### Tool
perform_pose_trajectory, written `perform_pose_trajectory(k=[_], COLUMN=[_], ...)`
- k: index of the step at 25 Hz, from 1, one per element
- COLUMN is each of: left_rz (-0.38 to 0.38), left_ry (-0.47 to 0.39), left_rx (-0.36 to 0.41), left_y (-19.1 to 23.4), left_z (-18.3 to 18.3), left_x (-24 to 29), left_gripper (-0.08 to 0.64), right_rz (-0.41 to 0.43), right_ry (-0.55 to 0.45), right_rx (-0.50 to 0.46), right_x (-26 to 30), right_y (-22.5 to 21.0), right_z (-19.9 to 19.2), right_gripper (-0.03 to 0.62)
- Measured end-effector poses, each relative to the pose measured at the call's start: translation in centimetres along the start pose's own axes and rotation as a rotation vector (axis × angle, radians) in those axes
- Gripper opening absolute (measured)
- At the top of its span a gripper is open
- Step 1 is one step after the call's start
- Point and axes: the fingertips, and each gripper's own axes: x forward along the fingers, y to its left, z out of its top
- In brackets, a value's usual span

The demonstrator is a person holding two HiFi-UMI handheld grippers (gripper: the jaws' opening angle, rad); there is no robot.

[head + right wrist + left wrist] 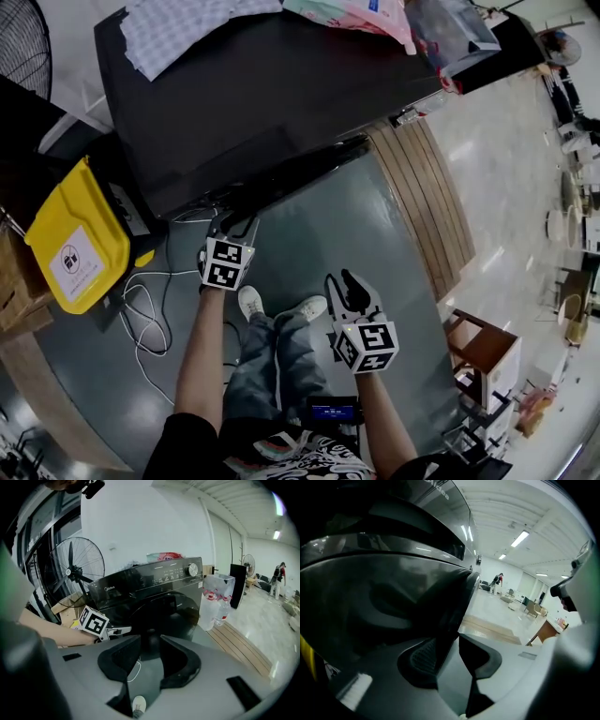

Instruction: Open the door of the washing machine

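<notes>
Washing machine door (286,178), round, dark and glassy, bulges from the black machine at the far side, left gripper (234,225) at its left rim. Left gripper view: jaws apart astride the door's edge, probably to pull it. Right gripper view: right gripper (150,651) hangs back nearer, jaws apart, empty.

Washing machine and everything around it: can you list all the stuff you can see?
washing machine: one, black, top middle
cloth: one, white checked, on the washing machine
bag: one, pink, on the washing machine
box: one, yellow, left of the washing machine
fan: one, black, top left corner
cable: at least one, white, floor at left
bottles: several, clear, right of the washing machine
planks: one strip, brown, floor at right
shoes: two, white, floor between the grippers
left gripper: one, black, at the door's edge, jaws apart
right gripper: one, black, above the floor, jaws apart, empty
</notes>
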Motion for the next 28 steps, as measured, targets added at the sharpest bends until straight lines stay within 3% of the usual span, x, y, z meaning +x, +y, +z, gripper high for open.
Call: perform_pose_trajectory(k=[17,21,28], left_rz=[0.072,-0.005,-0.175], left_ry=[0.085,0.135,0.168], left_rx=[0.077,0.117,0.101], left_y=[-0.3,-2.1,-9.5], left_z=[-0.4,-1.1,-3.7], left_x=[-0.4,-0.6,-1.9], left_gripper=[0.105,0.087,0.077], right_rz=[0.050,0.059,0.071], right_ry=[0.073,0.097,0.083], right_rx=[0.041,0.053,0.089], right_x=[1.3,1.4,2.1], right_y=[1.2,1.2,1.3], right_z=[-1.7,-2.3,-1.1], right_gripper=[0.112,0.114,0.115])
